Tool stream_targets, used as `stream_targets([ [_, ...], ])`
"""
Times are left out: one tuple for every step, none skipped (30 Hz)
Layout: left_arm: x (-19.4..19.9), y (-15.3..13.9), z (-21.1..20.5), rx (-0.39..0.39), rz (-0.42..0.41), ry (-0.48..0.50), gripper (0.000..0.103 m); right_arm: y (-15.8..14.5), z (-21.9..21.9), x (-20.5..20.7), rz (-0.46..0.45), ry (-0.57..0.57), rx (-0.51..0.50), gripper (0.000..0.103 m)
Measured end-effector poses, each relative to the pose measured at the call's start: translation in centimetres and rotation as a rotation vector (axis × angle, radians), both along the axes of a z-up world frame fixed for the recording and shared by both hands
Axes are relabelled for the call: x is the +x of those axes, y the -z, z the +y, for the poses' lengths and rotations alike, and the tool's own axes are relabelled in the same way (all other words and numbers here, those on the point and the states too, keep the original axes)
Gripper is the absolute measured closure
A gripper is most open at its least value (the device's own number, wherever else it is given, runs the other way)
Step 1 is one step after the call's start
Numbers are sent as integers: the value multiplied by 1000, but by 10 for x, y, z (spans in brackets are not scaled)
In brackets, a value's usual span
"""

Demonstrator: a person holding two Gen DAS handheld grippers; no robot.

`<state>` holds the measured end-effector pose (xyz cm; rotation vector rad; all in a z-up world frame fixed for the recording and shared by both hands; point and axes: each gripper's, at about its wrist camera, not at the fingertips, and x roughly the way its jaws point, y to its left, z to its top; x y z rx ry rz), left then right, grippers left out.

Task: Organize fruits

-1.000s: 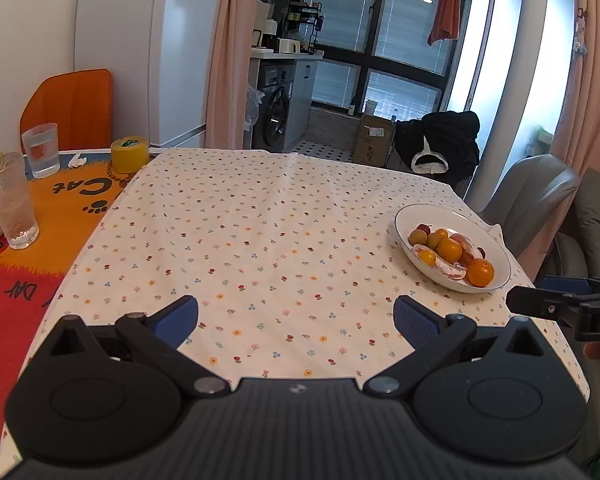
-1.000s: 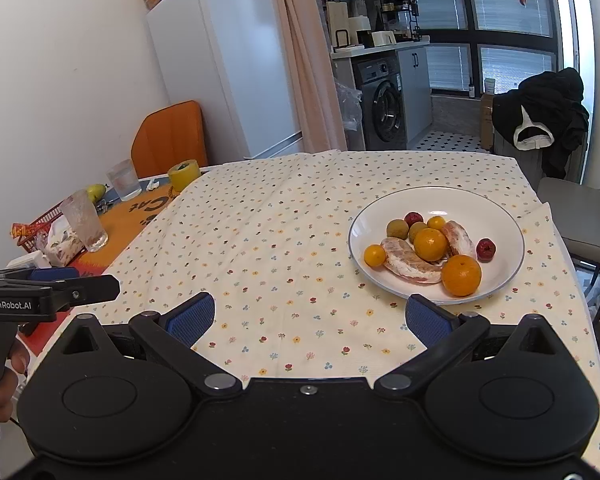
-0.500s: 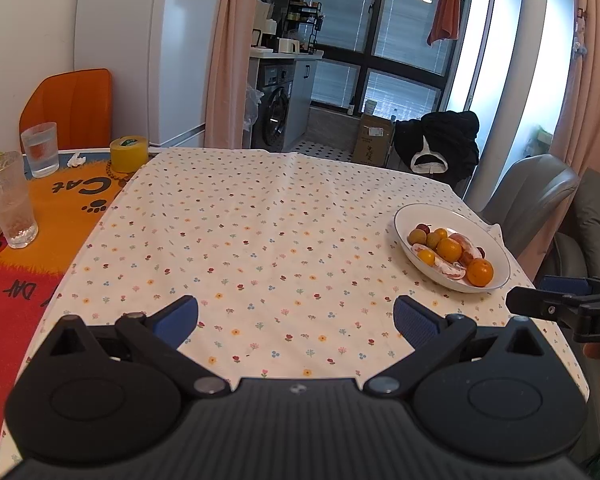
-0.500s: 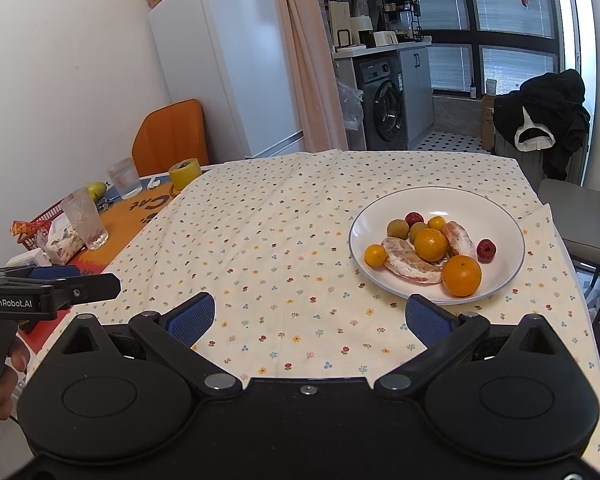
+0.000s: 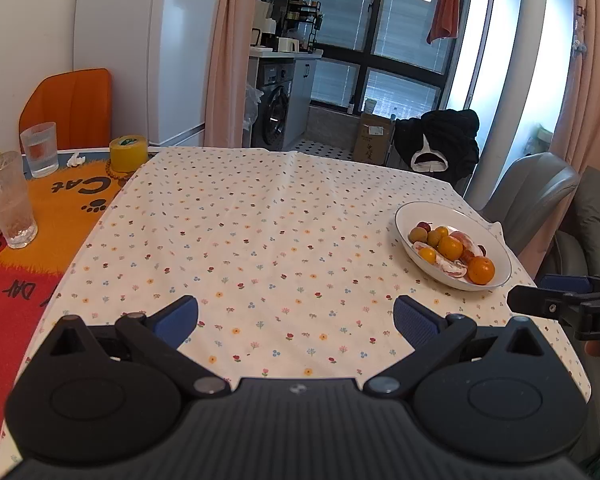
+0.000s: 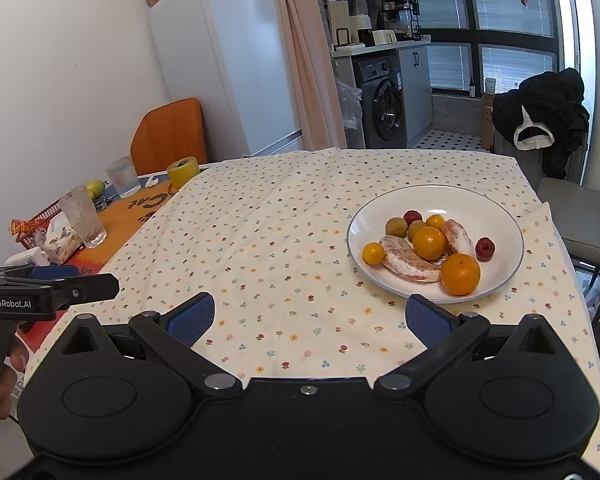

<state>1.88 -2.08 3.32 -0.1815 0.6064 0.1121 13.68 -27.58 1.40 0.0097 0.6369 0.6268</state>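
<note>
Fruits [image 6: 428,246]: all gathered in the white plate [image 6: 508,228], at about 1 o'clock from the right gripper; none lies loose on the cloth.
Right gripper [image 6: 310,318]: blue-padded fingers spread wide, nothing between them, held over the near edge of the tablecloth [image 6: 260,240].
Left gripper [image 5: 296,316]: likewise wide apart and empty, plate at 2 o'clock.
Nearest fruit: the large orange [image 6: 460,274] at the plate's 6 o'clock rim, touching a peeled citrus segment [image 6: 408,260].
Farther fruit: second orange [image 6: 430,243], small green and red ones behind.
Step in hand: judged ambiguous; fits fruit already collected, or a heap awaiting sorting.
Next move: not settled by this scene.
Far left: two glasses [image 6: 82,222] at 10 o'clock.
</note>
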Motion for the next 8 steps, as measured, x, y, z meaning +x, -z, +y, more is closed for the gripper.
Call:
stream_targets([
  [0,1,-1,1,0,1,0,0,0,0,-1,0,0,0],
  [0,2,-1,1,0,2,0,0,0,0,0,1,0,0],
  [0,2,-1,0,1,3,0,0,0,1,2,2,0,0],
  [0,2,-1,1,2,2,0,0,0,0,2,1,0,0],
  [0,3,-2,2,3,3,0,0,-1,0,2,1,0,0],
  [0,3,-2,1,3,4,0,1,-1,1,1,0,-1,0],
  [0,4,-2,2,2,7,0,1,-1,1,2,0,-1,0],
  [0,4,-3,2,2,9,0,1,-1,1,3,0,-2,0],
])
